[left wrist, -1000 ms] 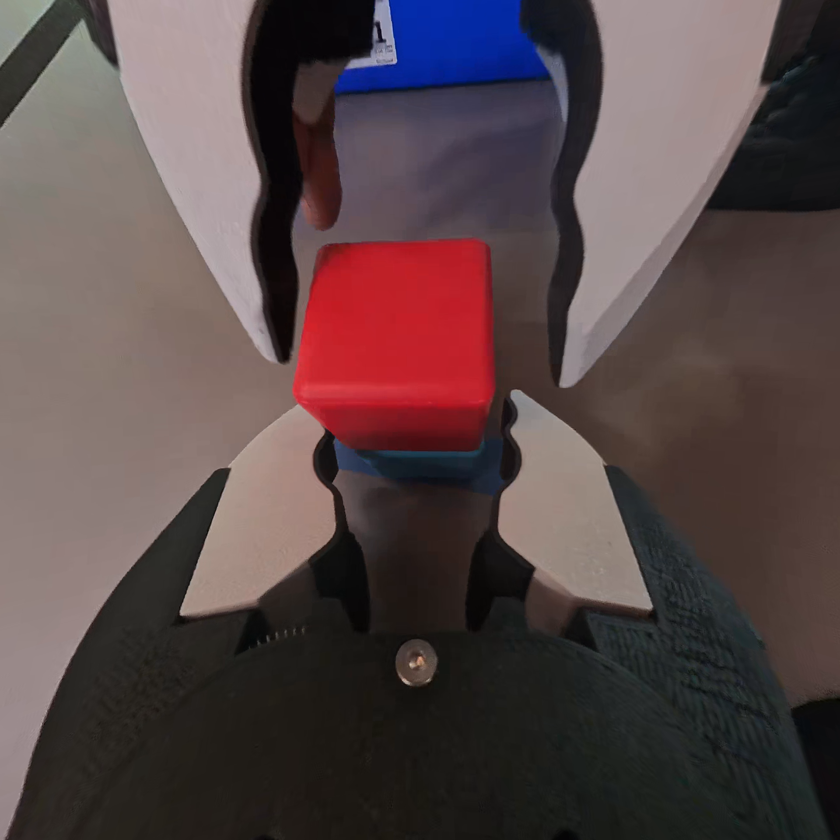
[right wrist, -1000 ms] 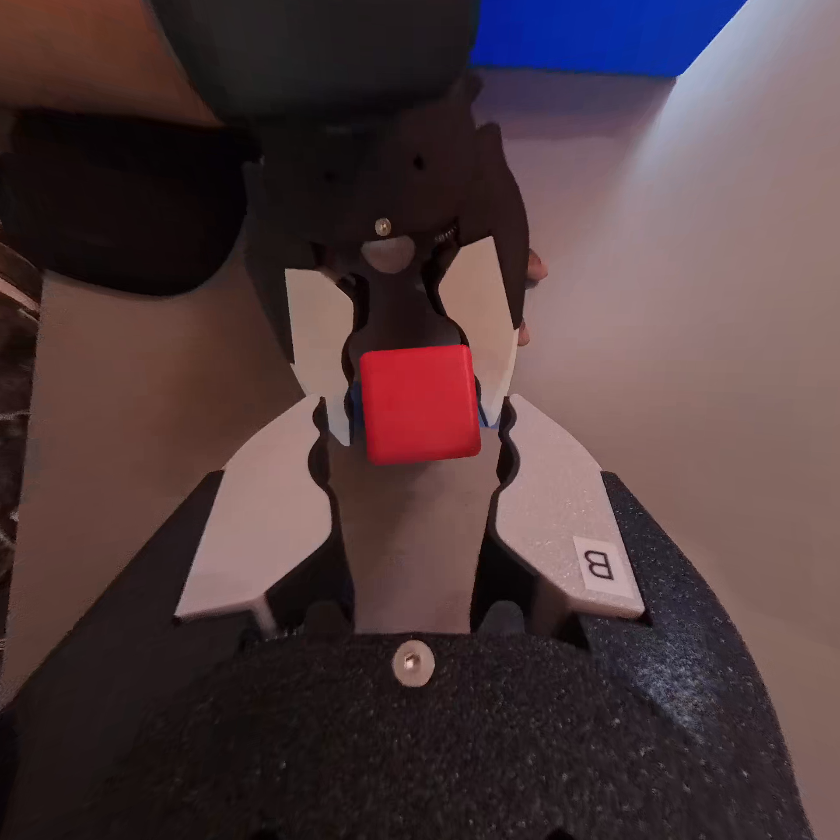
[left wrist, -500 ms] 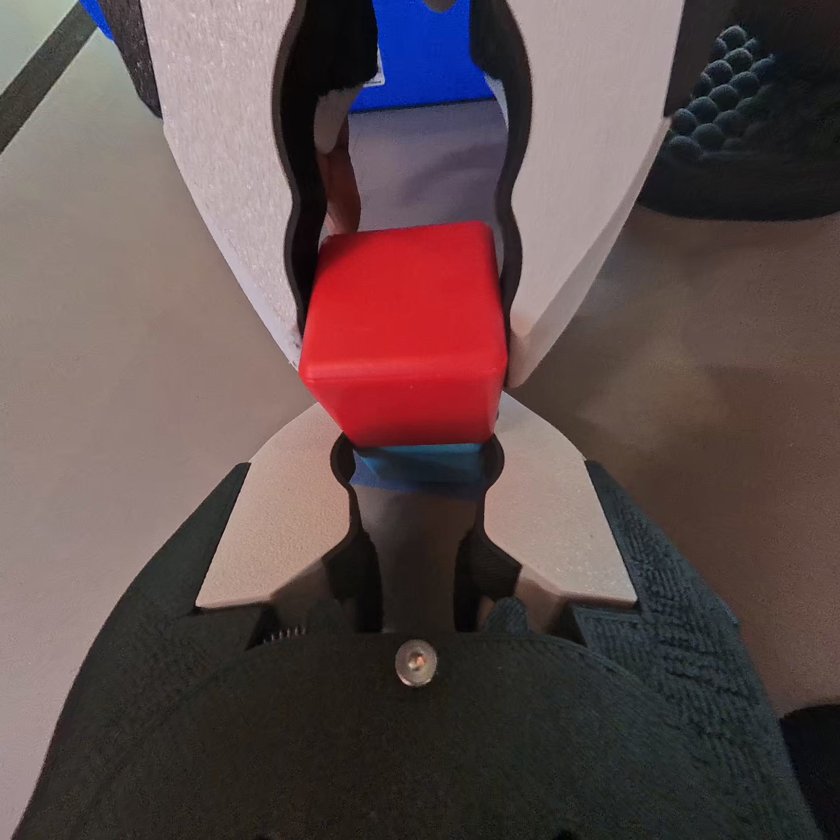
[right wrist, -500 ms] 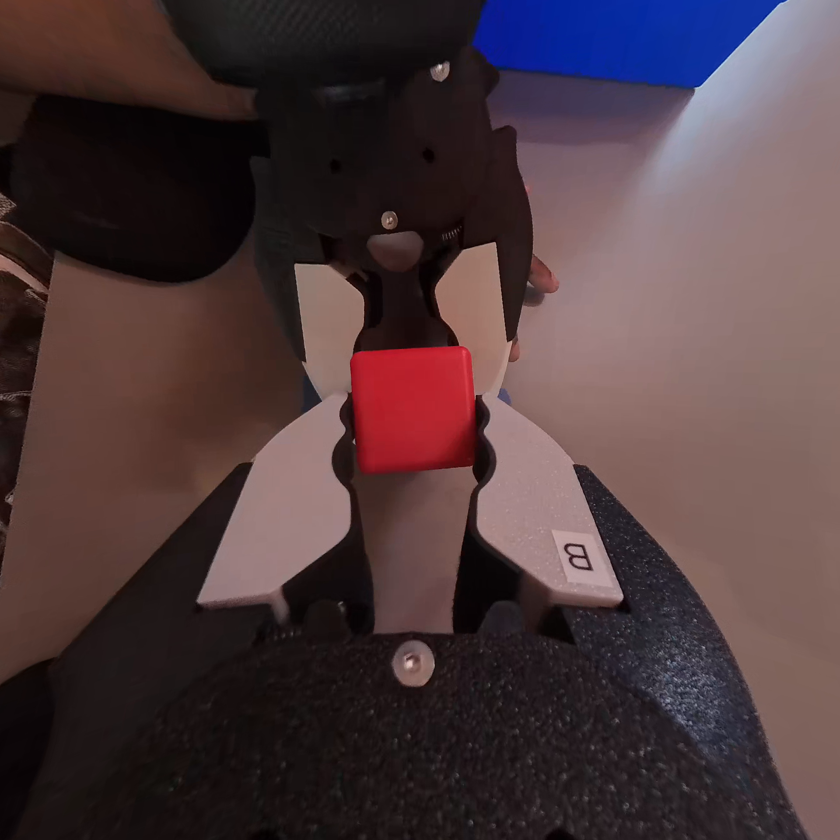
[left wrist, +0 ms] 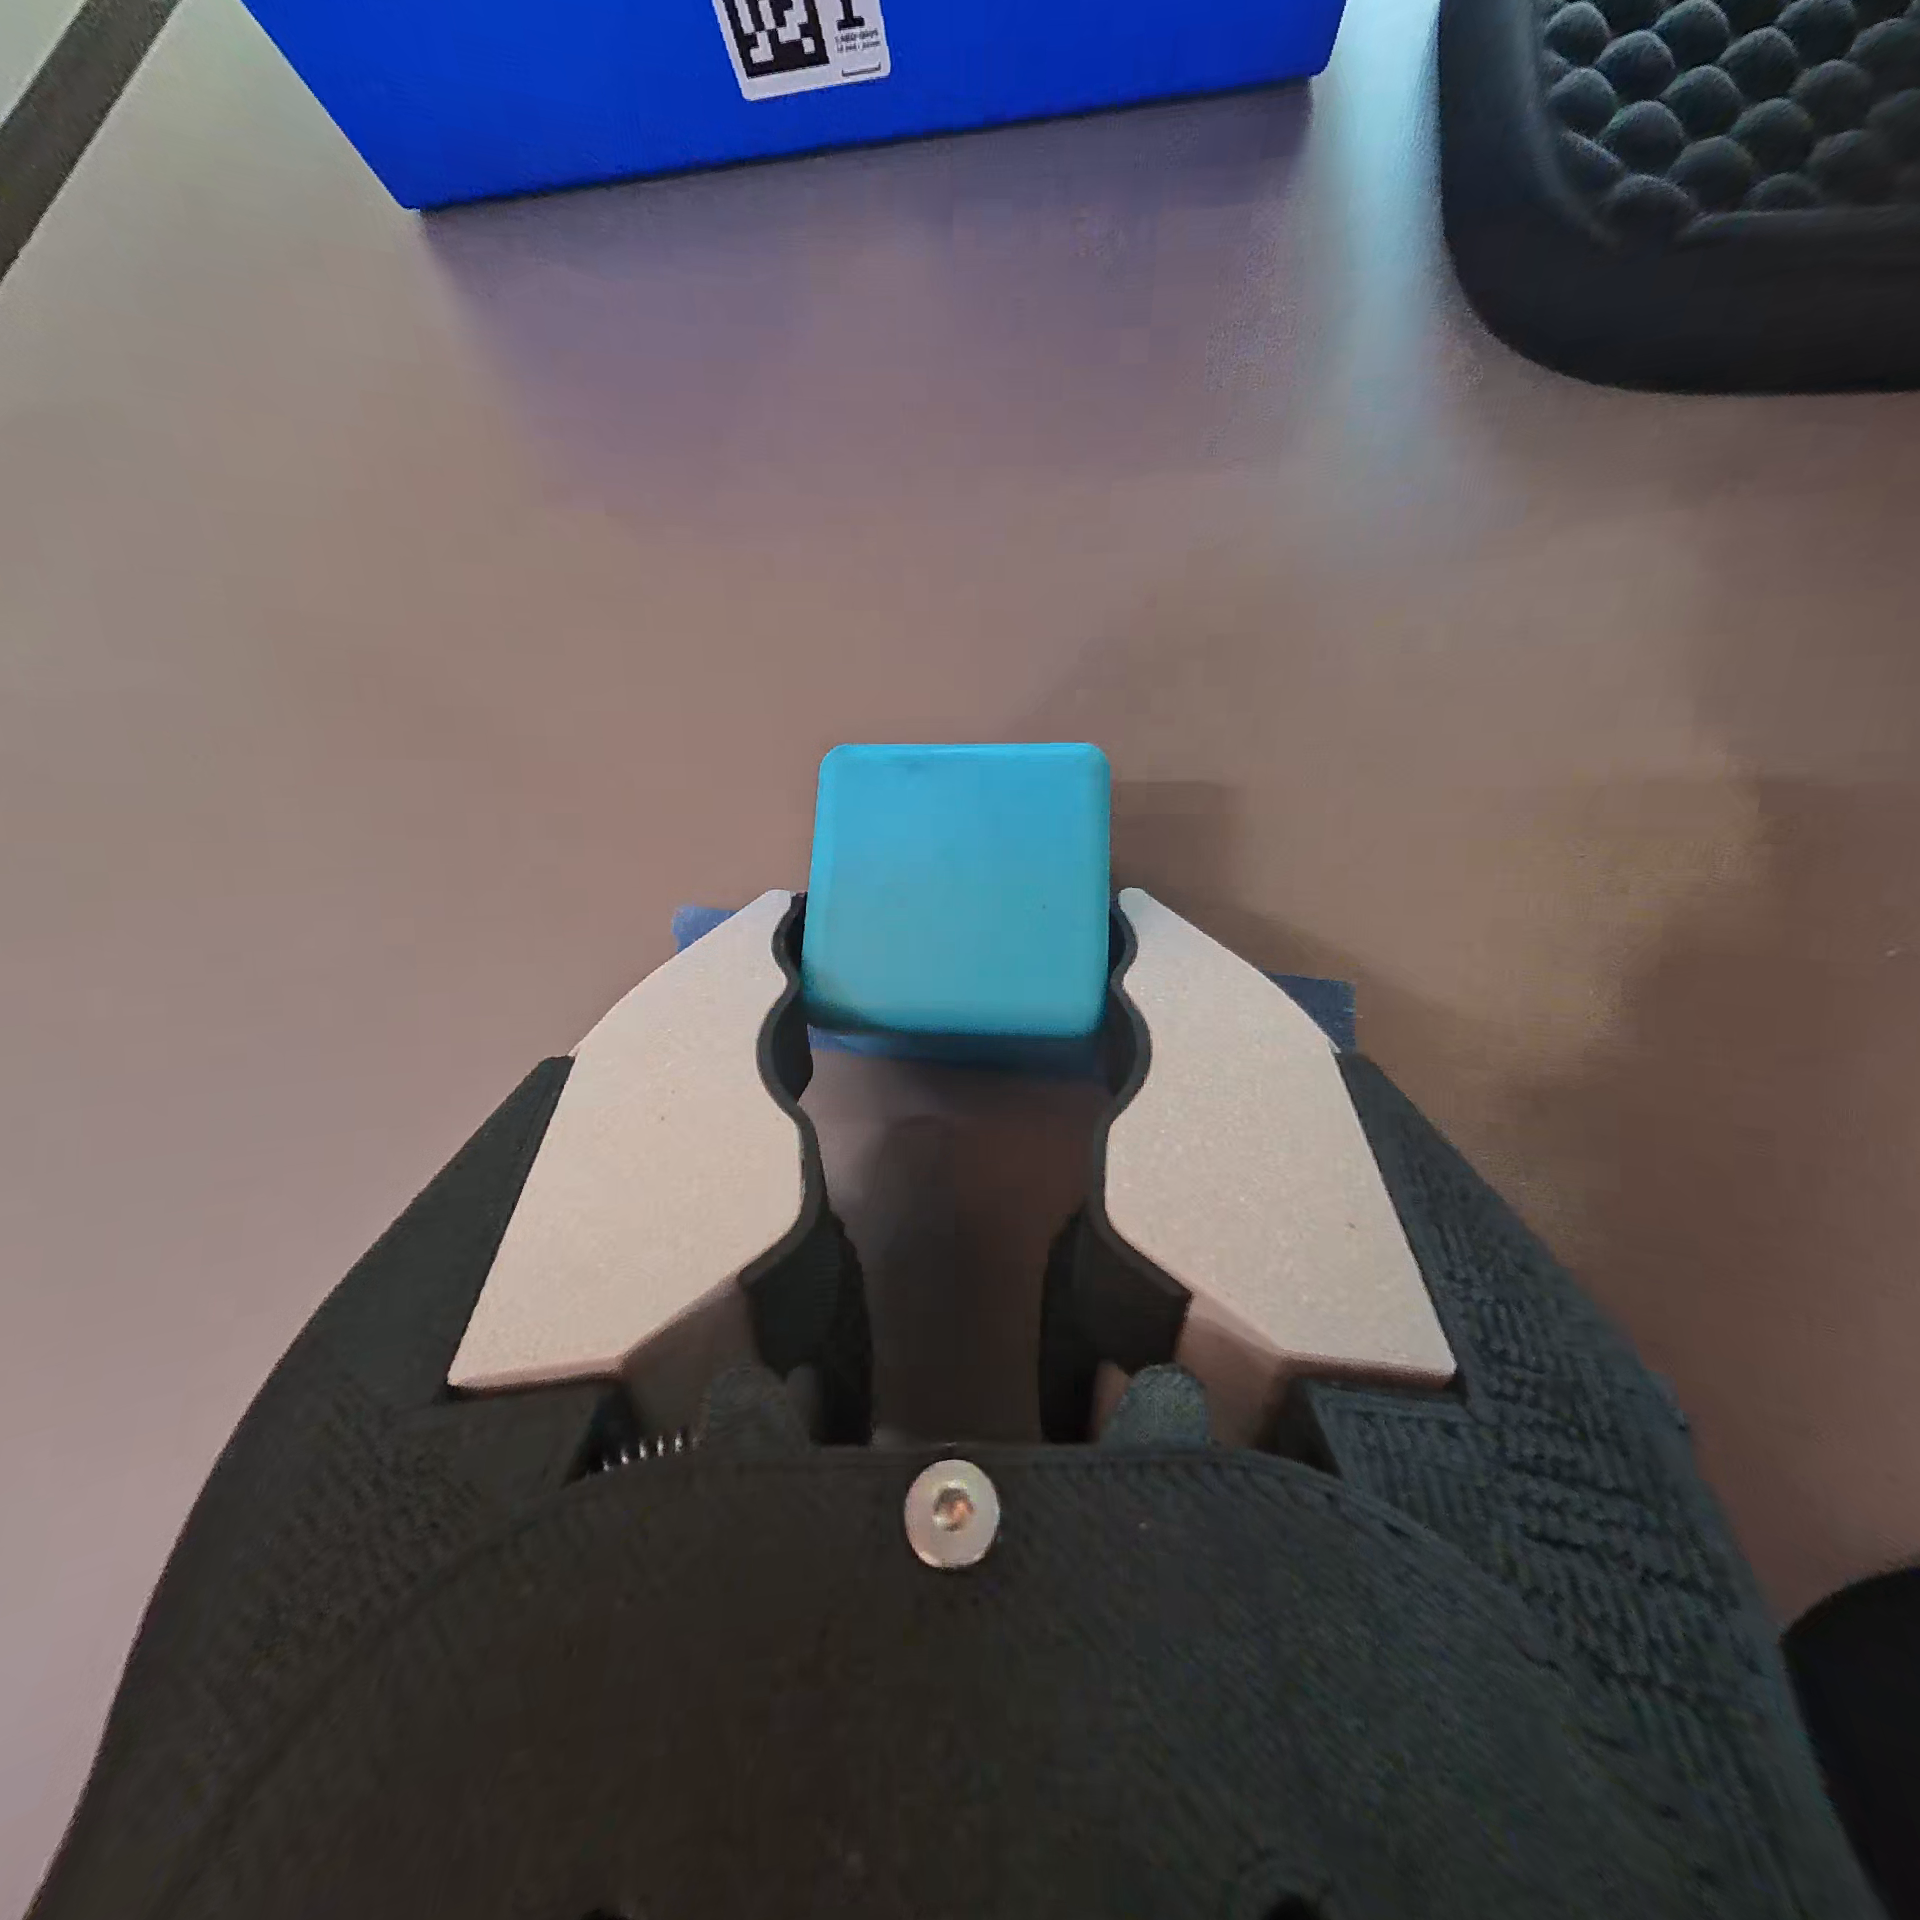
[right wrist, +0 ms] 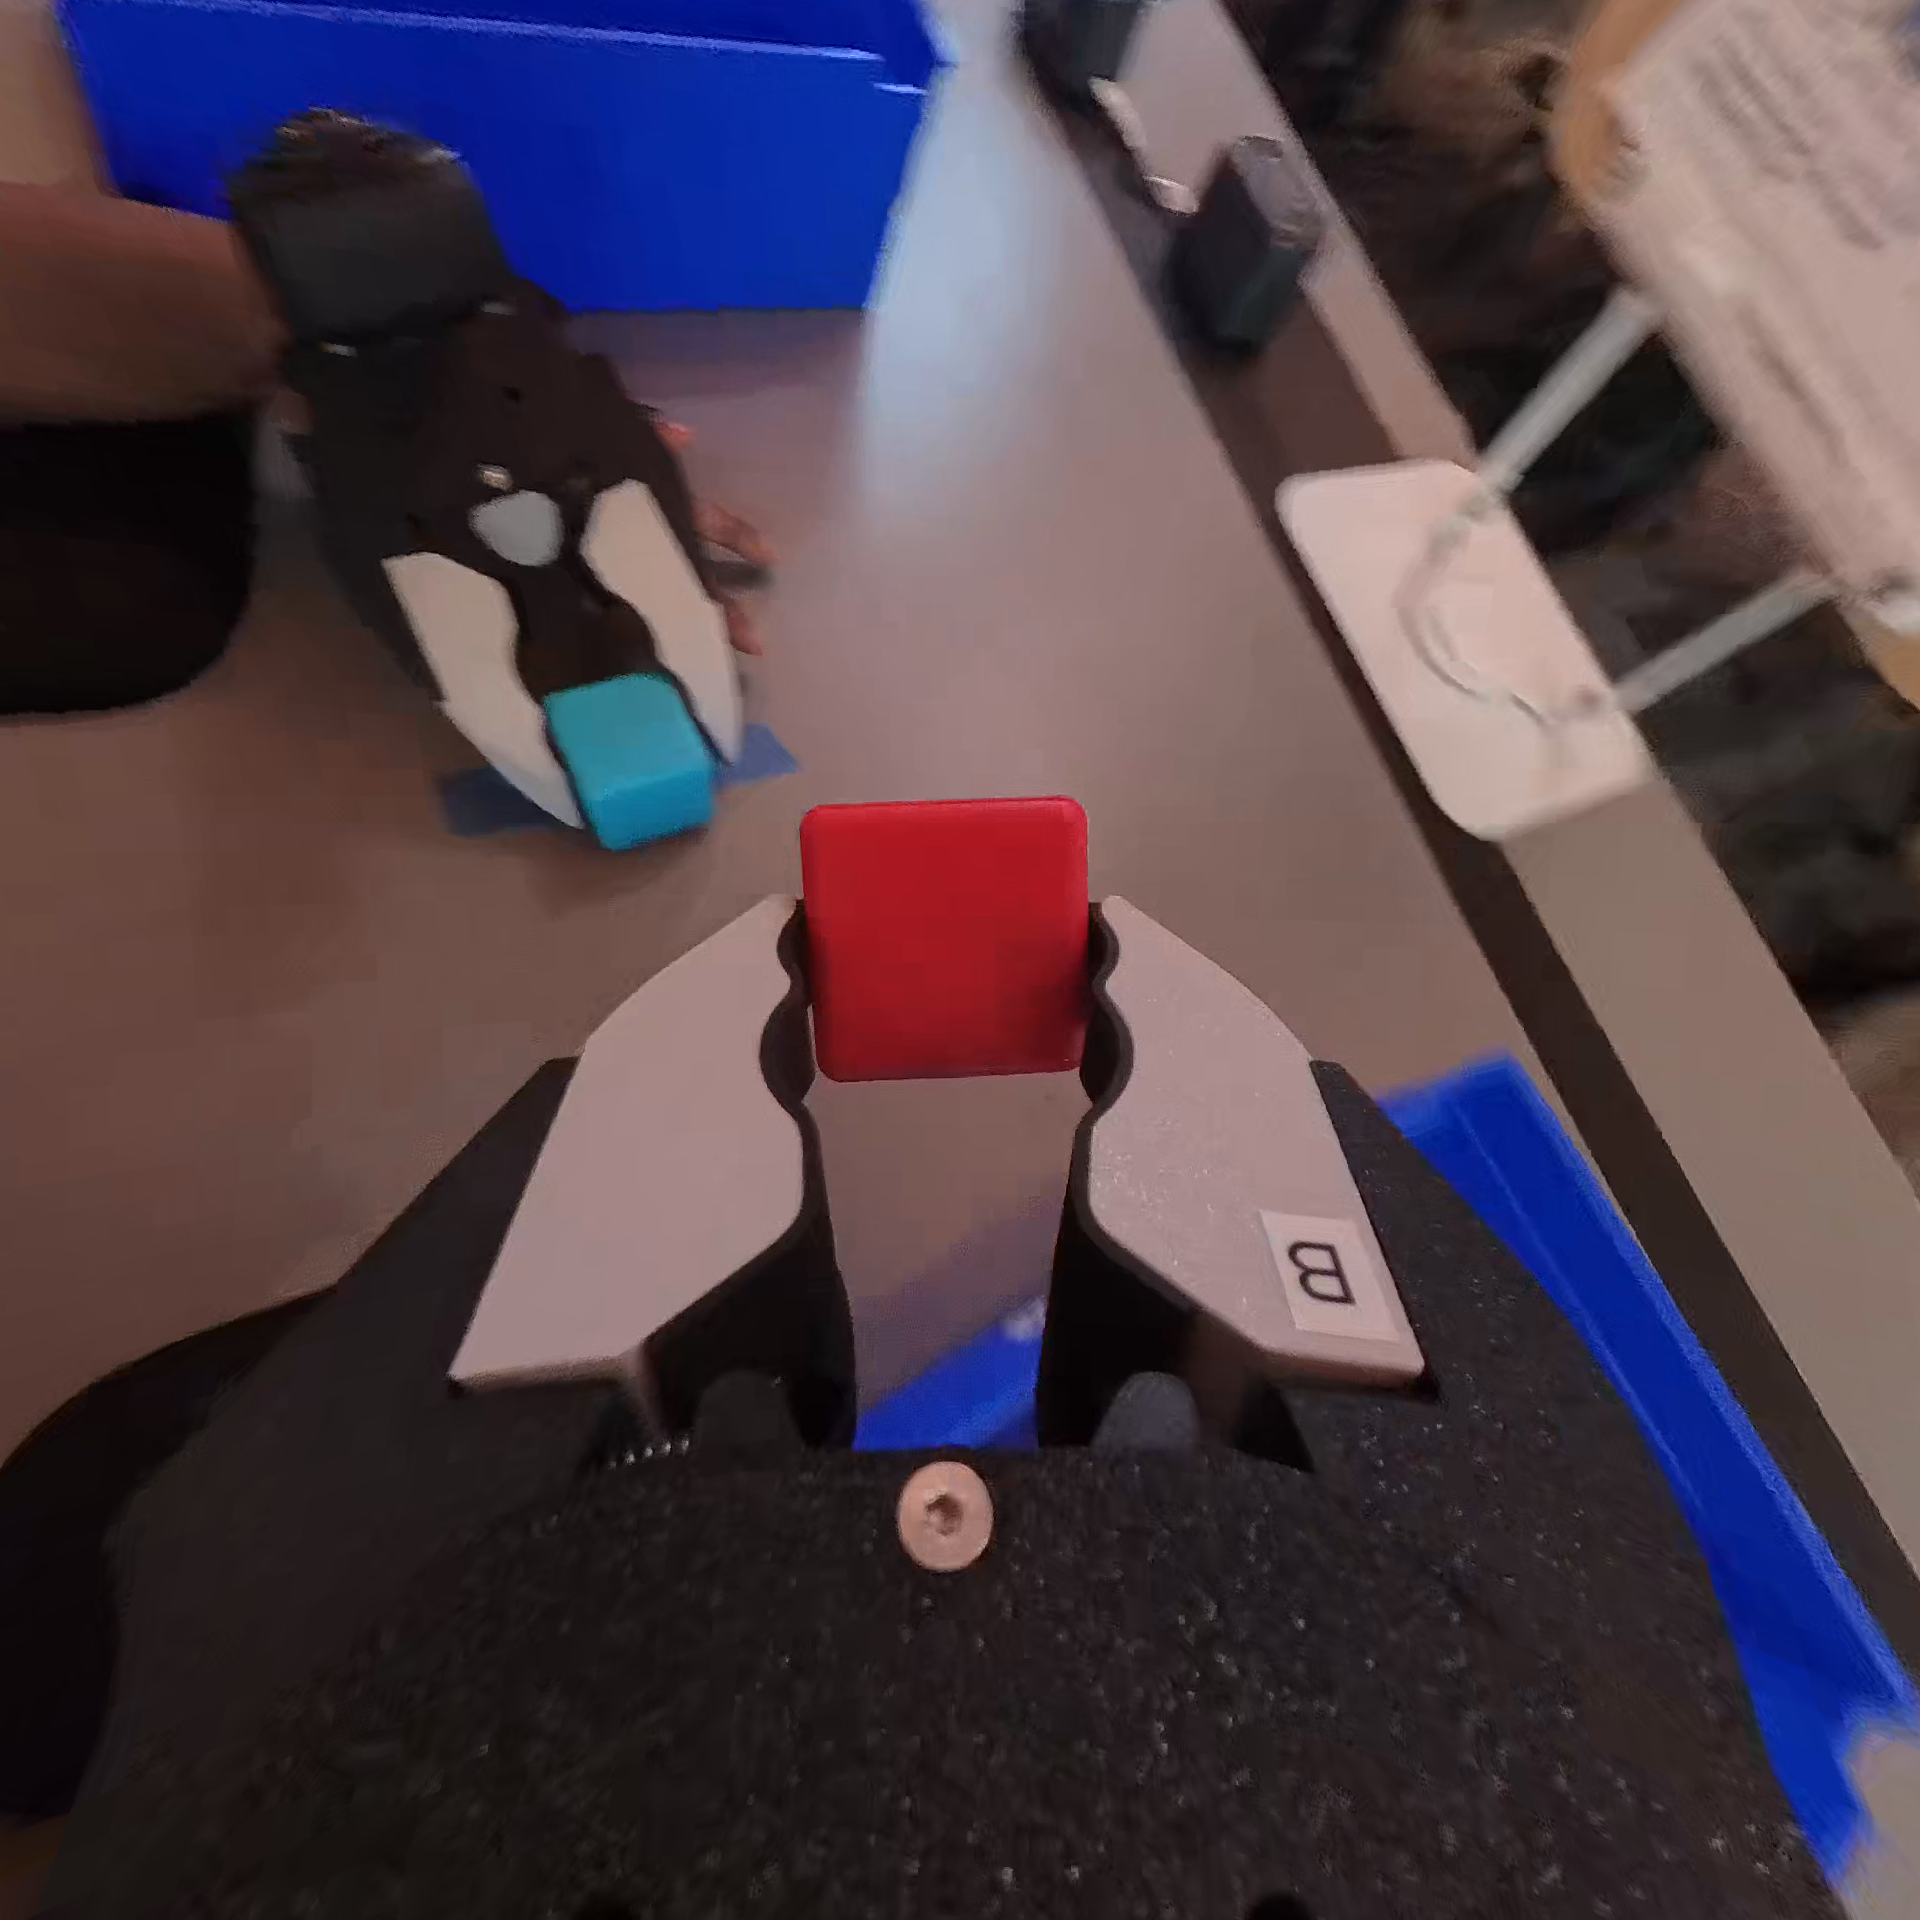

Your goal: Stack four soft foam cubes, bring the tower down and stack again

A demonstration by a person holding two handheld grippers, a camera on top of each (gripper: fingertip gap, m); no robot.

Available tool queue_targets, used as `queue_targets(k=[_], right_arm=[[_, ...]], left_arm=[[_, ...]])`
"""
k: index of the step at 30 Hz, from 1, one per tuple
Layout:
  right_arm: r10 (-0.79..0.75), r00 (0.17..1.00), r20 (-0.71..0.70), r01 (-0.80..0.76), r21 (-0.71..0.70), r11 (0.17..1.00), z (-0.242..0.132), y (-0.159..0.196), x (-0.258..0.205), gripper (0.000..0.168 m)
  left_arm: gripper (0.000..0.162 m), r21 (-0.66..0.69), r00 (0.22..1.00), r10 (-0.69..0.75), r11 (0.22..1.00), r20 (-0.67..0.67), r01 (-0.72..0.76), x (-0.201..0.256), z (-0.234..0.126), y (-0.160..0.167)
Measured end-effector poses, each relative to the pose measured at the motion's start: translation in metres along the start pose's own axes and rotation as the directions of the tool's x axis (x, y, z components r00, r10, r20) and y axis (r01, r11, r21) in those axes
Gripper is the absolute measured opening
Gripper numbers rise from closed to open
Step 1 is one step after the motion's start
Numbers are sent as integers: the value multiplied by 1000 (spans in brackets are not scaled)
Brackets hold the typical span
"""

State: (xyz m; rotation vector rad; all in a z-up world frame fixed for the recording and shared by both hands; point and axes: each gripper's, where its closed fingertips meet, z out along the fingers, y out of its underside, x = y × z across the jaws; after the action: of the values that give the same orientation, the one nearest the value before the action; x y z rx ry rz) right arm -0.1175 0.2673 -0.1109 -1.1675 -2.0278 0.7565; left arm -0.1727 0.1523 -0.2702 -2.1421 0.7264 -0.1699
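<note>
My left gripper (left wrist: pixel 956 935) is shut on a teal foam cube (left wrist: pixel 956 894) that sits on a patch of blue tape (left wrist: pixel 1320 1003) on the brown table. The same gripper (right wrist: pixel 634 748) and teal cube (right wrist: pixel 634 758) show at the left of the right wrist view, on the tape (right wrist: pixel 488 805). My right gripper (right wrist: pixel 943 935) is shut on a red foam cube (right wrist: pixel 943 935) and holds it above the table, to the right of the teal cube. No other cubes are in view.
A blue bin (left wrist: pixel 831 104) with a marker tag stands at the back, and a black dimpled foam pad (left wrist: pixel 1704 177) lies at the back right. In the right wrist view a second blue bin (right wrist: pixel 1621 1382) lies below my gripper, with the table edge (right wrist: pixel 1538 831) and a white stand base (right wrist: pixel 1455 644) at right. Across from one pair of fingers to the other is roughly 20 centimeters.
My right gripper closed on the red cube, lifted it off the teal cube and carried it away to the right. My left gripper closed on the teal cube and stayed on the tape.
</note>
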Motion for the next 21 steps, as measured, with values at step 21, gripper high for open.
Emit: queue_targets(k=[21], right_arm=[[429,871,-240,-491,-463,738,2,205,26,50]], left_arm=[[56,-18,1000,19,1000,13,-18,0,2,2]])
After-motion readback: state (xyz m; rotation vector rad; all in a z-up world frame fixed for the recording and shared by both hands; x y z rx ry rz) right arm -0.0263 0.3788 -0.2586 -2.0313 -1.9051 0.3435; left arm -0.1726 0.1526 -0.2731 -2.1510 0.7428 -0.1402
